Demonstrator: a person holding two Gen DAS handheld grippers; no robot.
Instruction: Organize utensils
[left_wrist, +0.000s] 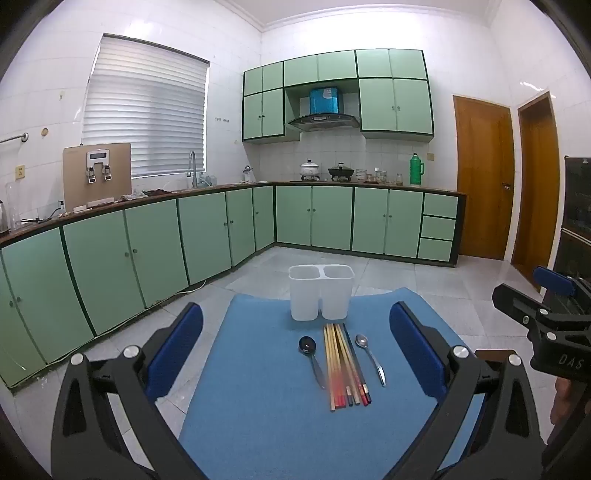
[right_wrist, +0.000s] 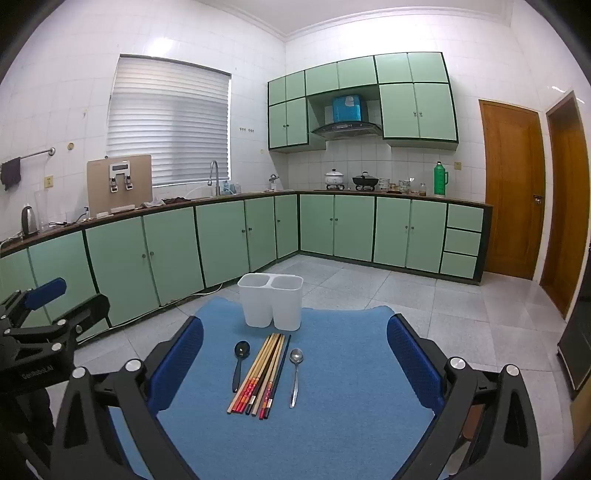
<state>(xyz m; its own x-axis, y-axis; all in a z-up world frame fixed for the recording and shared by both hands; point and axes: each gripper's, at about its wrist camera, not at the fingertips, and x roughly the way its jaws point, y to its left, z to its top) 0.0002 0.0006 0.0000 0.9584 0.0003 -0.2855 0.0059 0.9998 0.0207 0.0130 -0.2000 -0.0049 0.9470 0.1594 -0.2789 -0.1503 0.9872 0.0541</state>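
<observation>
A white two-compartment utensil holder (left_wrist: 320, 291) (right_wrist: 271, 301) stands empty at the far edge of a blue mat (left_wrist: 266, 406) (right_wrist: 332, 387). In front of it lie a black spoon (left_wrist: 310, 354) (right_wrist: 239, 363), a bundle of several chopsticks (left_wrist: 343, 365) (right_wrist: 262, 373) and a silver spoon (left_wrist: 369, 356) (right_wrist: 295, 373). My left gripper (left_wrist: 295, 343) is open and empty, above the mat's near side. My right gripper (right_wrist: 295, 347) is open and empty, beside it; it shows at the right of the left wrist view (left_wrist: 546, 295).
The mat covers a small table on a grey tiled floor (left_wrist: 406, 273). Green kitchen cabinets (left_wrist: 147, 240) run along the left and back walls. Wooden doors (right_wrist: 517, 184) stand at the right. A dark cabinet (left_wrist: 576, 221) is at the far right.
</observation>
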